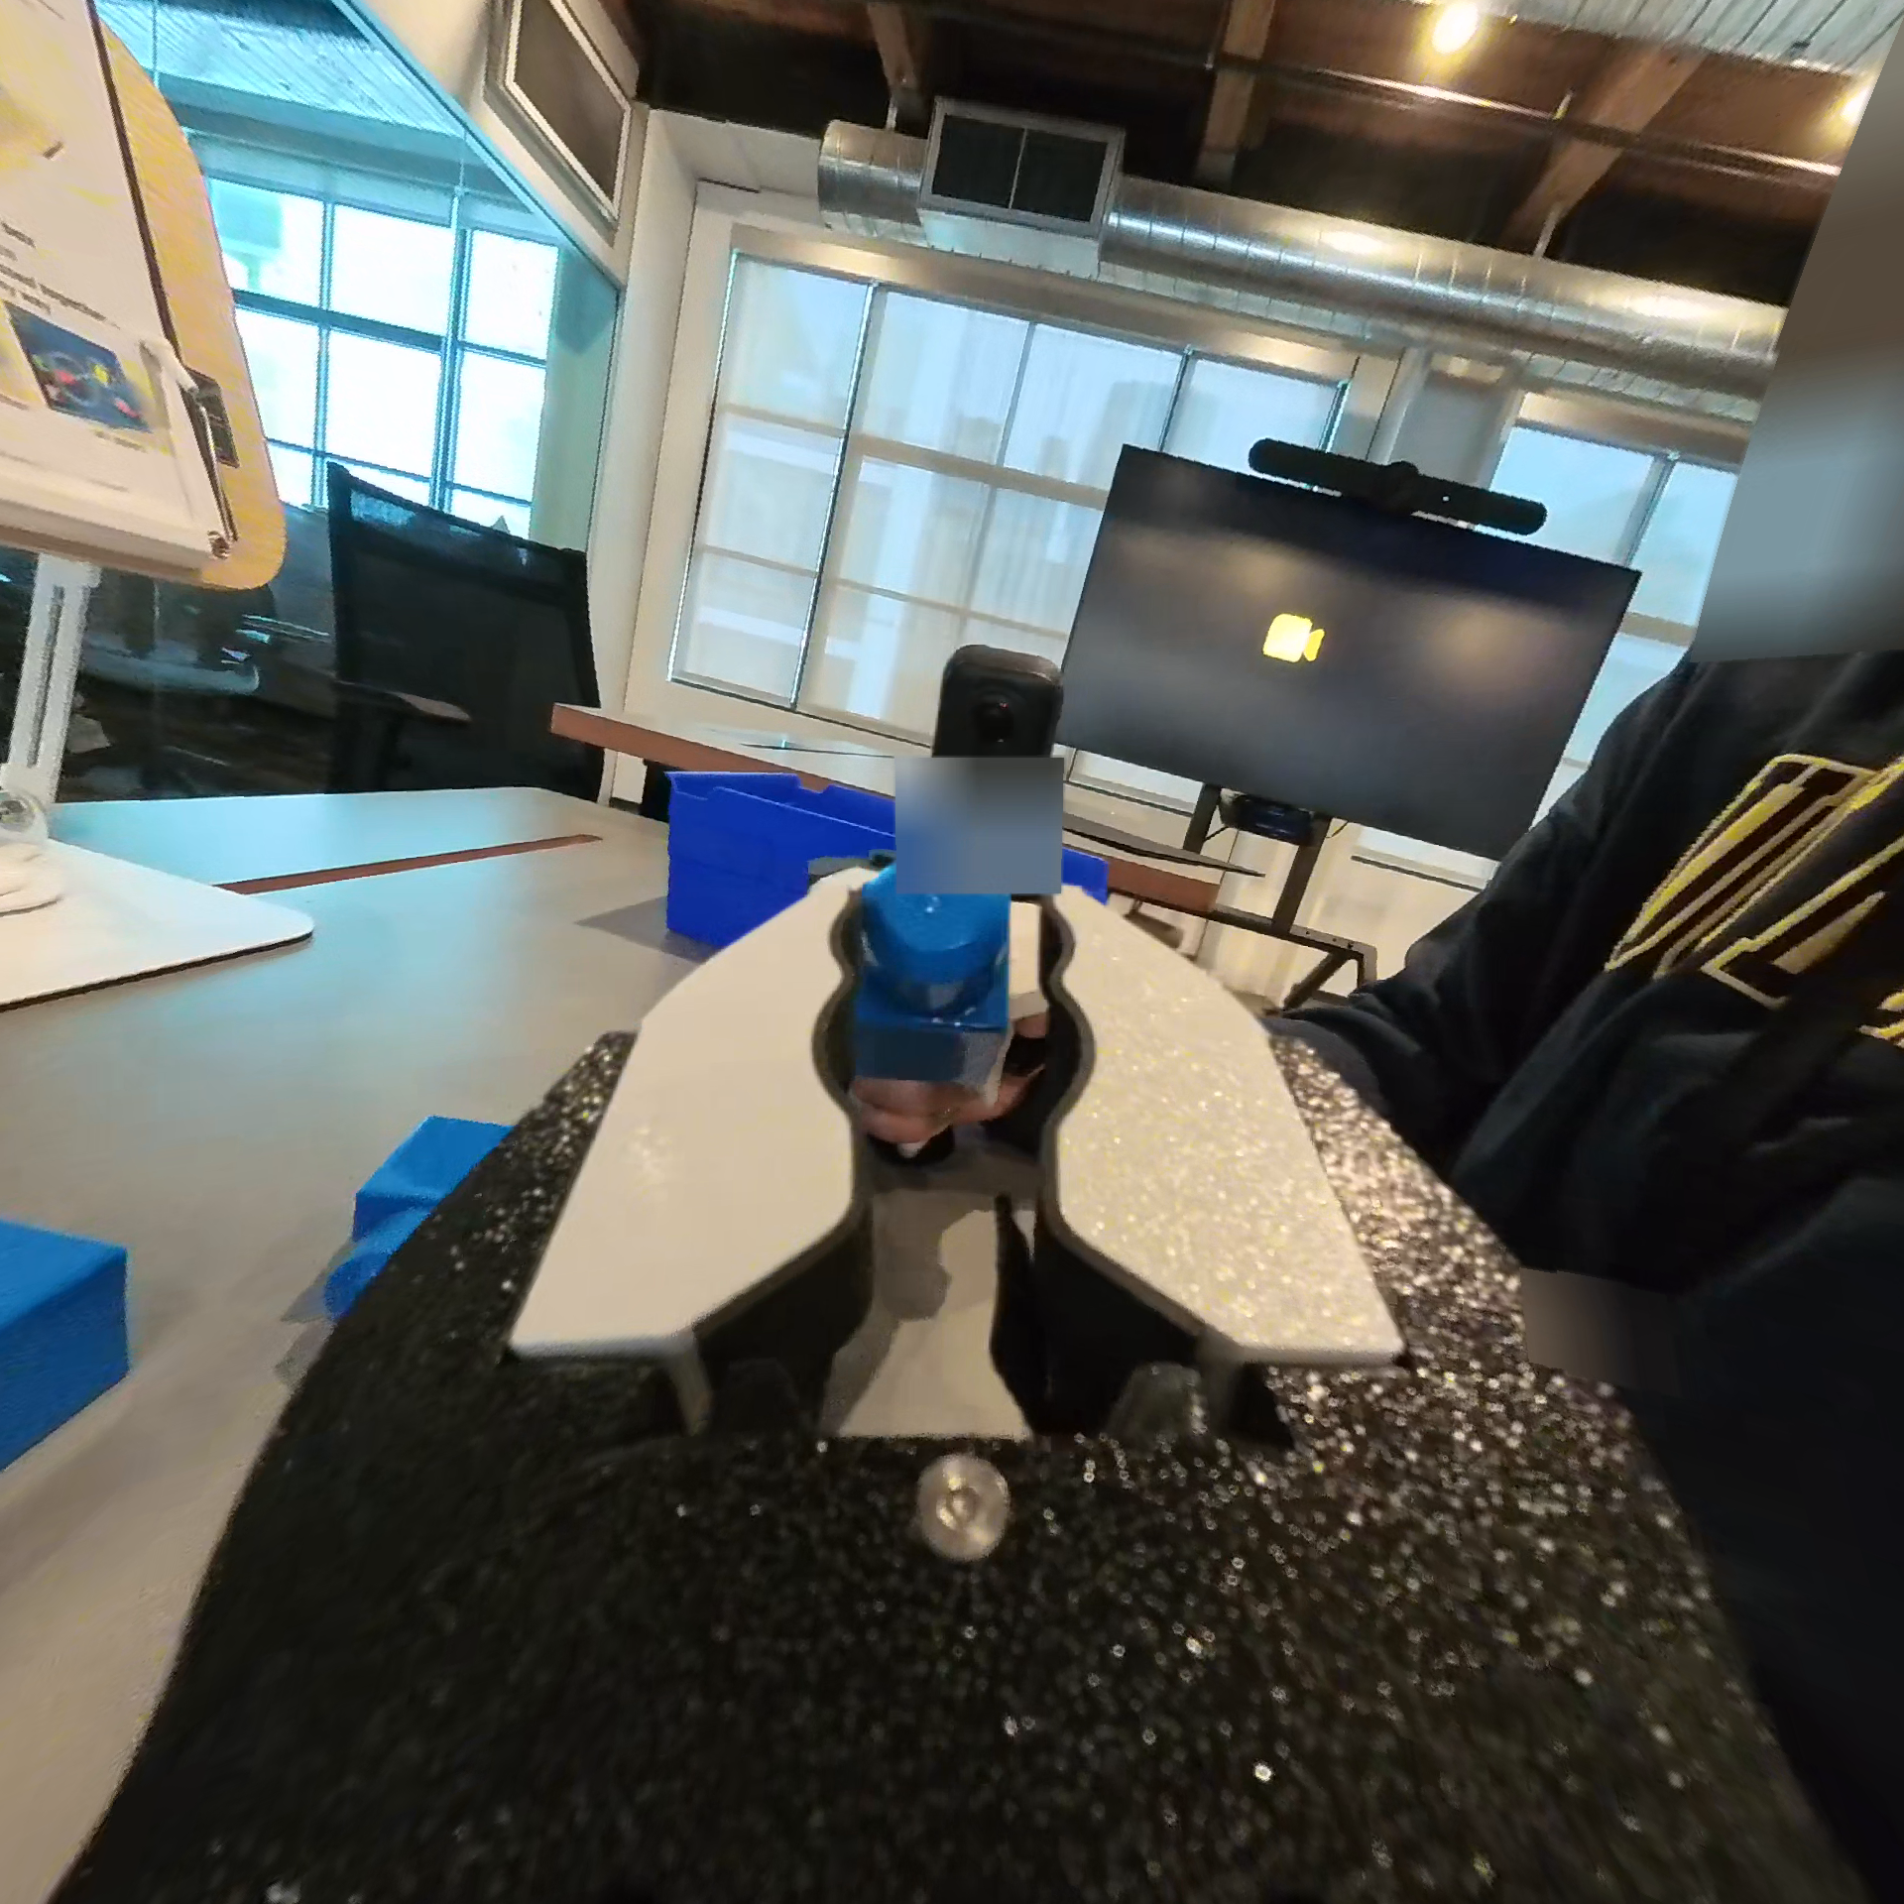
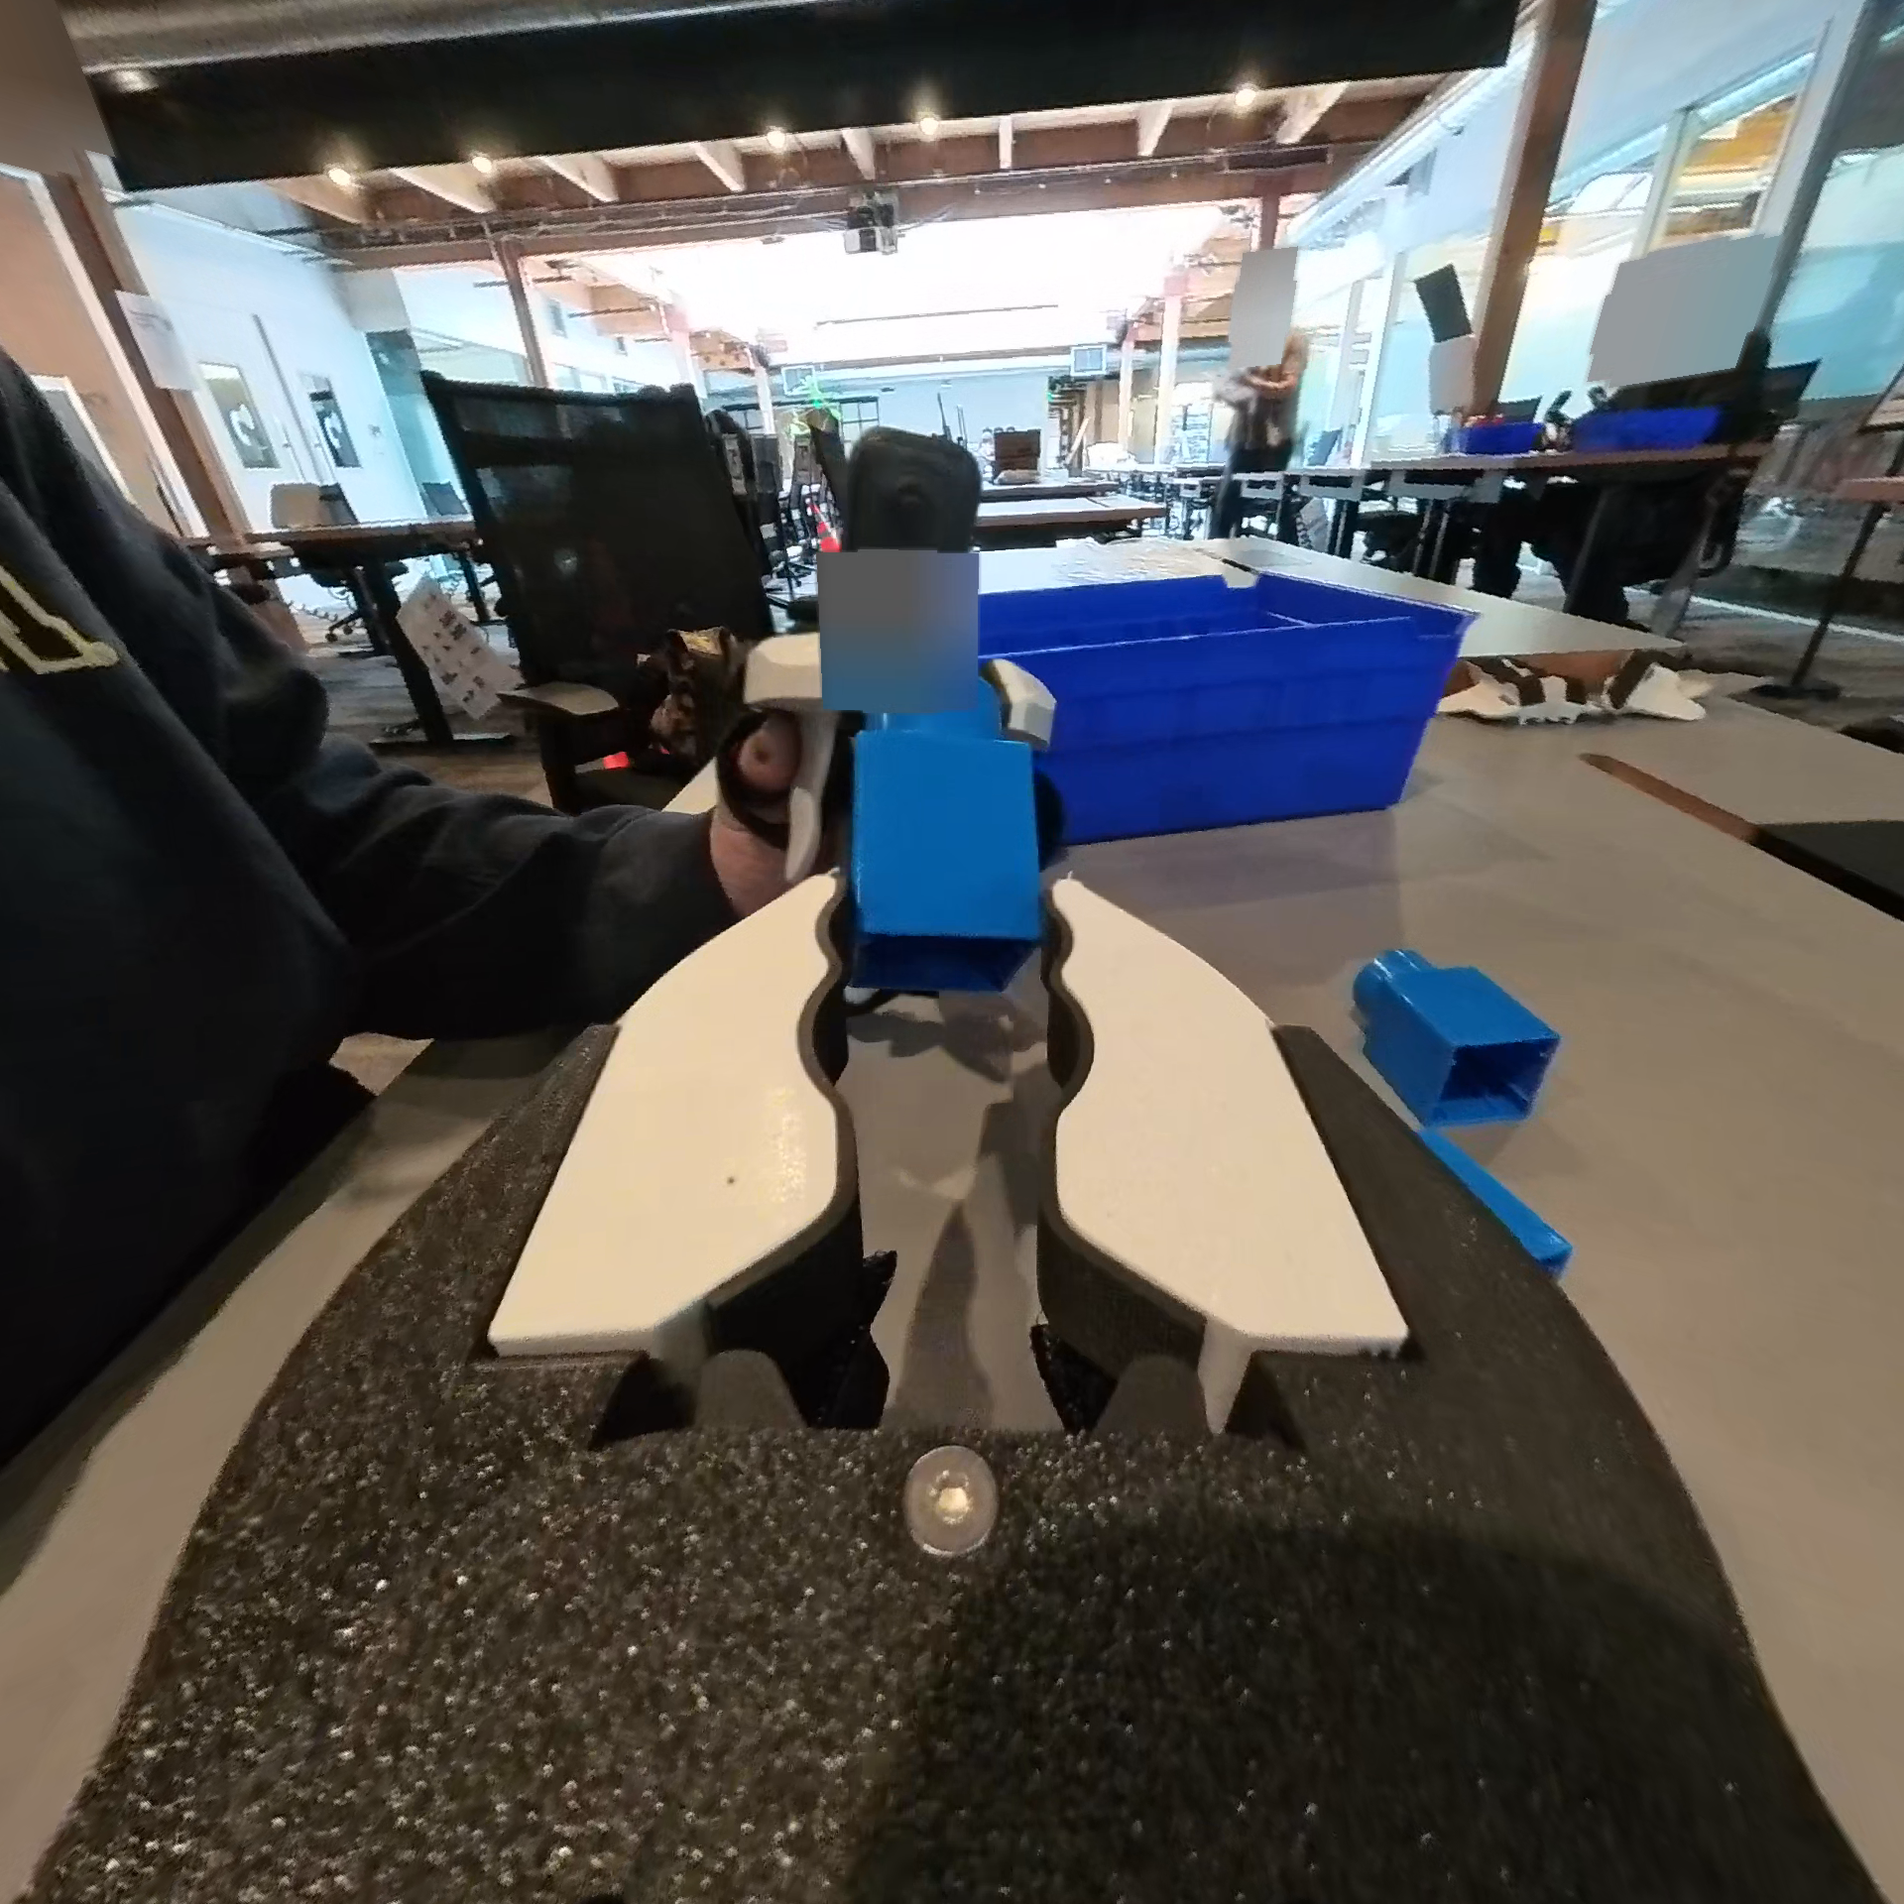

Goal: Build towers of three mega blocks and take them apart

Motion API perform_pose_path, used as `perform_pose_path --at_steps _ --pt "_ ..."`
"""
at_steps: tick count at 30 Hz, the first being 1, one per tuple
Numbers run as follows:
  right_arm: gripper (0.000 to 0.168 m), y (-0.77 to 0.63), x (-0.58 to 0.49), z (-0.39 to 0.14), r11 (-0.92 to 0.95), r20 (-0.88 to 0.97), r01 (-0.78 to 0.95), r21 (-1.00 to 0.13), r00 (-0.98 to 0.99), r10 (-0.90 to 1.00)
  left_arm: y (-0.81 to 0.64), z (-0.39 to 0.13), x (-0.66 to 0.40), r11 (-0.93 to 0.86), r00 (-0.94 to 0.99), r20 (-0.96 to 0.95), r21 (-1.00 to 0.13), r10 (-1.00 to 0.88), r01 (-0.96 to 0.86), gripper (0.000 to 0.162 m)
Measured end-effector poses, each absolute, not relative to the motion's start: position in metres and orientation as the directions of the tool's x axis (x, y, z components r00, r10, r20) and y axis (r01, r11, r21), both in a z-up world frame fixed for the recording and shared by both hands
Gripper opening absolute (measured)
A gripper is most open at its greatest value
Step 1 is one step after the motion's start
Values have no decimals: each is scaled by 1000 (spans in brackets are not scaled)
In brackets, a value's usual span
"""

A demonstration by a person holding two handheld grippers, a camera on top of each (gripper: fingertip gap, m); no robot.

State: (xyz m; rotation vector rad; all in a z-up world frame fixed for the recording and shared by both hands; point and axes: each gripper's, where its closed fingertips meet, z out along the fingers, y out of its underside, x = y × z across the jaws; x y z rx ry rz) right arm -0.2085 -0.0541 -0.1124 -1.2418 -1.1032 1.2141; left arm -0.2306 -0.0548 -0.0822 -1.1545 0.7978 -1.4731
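My left gripper is shut on a blue mega block with its round stud uppermost, held above the grey table. My right gripper faces it and is shut on a blue block whose hollow end points at the camera. In the right wrist view the left gripper's white fingers clamp the far end of the blue piece. The two blocks meet end to end. I cannot tell if they are pressed together. Loose blue blocks lie on the table.
A blue bin stands at the back of the table; it also shows in the left wrist view. Two loose blue blocks lie at the left. A person's dark sleeve is at the right. A white stand base sits far left.
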Motion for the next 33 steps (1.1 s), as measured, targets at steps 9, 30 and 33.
perform_pose_path --at_steps 9,30,33 --pt "34 -48 -204 -115 -28 -31 -32 -999 107 994 -53 -79 -234 -200 48 230 -916 -972 349 49" --pt "37 -33 -179 -121 12 19 36 -999 210 977 -42 -117 -221 -206 229 189 -977 -955 -53 27" --pt "34 -22 -164 -110 9 0 -35 -999 273 962 -39 -134 -217 -209 285 128 -940 -950 -271 28"
